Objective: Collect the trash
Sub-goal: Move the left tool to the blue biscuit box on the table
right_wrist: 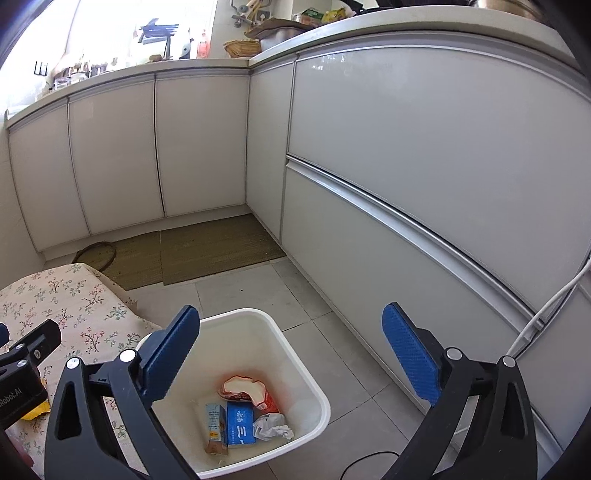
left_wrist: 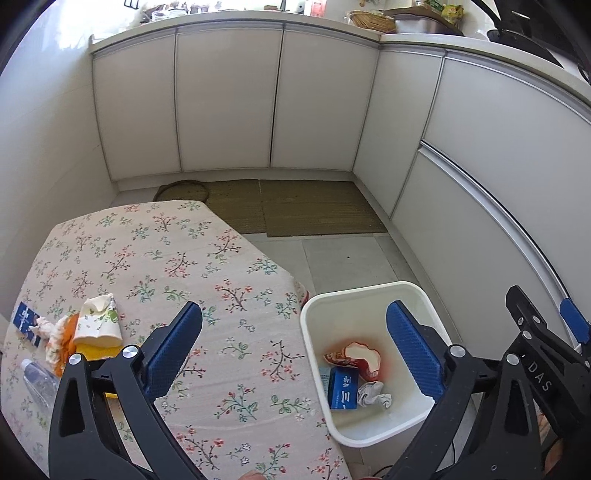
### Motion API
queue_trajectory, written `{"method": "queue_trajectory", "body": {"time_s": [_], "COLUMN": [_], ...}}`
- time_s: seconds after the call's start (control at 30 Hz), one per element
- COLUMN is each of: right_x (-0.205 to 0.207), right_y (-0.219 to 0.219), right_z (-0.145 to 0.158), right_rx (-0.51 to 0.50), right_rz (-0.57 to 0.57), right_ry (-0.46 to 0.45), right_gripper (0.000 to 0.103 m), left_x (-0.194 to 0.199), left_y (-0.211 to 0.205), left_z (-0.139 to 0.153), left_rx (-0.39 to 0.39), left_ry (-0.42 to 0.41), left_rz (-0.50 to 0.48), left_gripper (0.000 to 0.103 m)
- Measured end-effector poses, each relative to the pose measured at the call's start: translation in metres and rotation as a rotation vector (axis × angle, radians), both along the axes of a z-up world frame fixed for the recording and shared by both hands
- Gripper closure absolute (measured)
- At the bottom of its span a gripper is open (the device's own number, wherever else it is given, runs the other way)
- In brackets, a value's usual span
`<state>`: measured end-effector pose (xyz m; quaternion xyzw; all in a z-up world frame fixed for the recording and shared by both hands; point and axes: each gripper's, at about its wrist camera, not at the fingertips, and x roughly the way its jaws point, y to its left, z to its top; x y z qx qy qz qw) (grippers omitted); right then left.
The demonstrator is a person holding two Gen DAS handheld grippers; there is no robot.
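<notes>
White cabinets [left_wrist: 225, 103] line two walls under a pale, cluttered counter [right_wrist: 207, 63]. Woven mats [left_wrist: 295, 208] lie on the grey tiled floor [right_wrist: 258, 295]. Daylight pours through a window [right_wrist: 110, 22].

Floral-cloth table [left_wrist: 166, 258]: tissue pack [left_wrist: 99, 321], bottle [left_wrist: 37, 380]; floor [right_wrist: 258, 291]: bin [right_wrist: 295, 369], mats [right_wrist: 218, 247].

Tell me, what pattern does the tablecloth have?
Small floral sprigs, red and green, on a cream tablecloth; clearest in the left wrist view.

Bright daylight floods in from a blown-out window [right_wrist: 110, 29] at upper left, glaring softly off glossy cabinet doors [right_wrist: 424, 122]. Fisheye lenses bend straight lines; corners darken.
</notes>
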<state>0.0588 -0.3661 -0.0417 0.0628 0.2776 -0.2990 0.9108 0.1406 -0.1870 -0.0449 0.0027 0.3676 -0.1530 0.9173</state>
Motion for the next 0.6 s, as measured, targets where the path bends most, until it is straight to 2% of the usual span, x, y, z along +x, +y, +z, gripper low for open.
{"method": "queue_trajectory", "body": {"time_s": [0.6], "right_x": [0.047], "right_y": [0.115], "right_z": [0.003], "right_rx": [-0.026], "right_rz": [0.211], "right_ry": [0.028], "right_gripper": [0.007], "left_x": [0.015], "left_y": [0.123], "left_z": [0.003], "left_rx": [0.007], "left_ry": [0.02], "left_rz": [0.207], "left_gripper": [0.007]}}
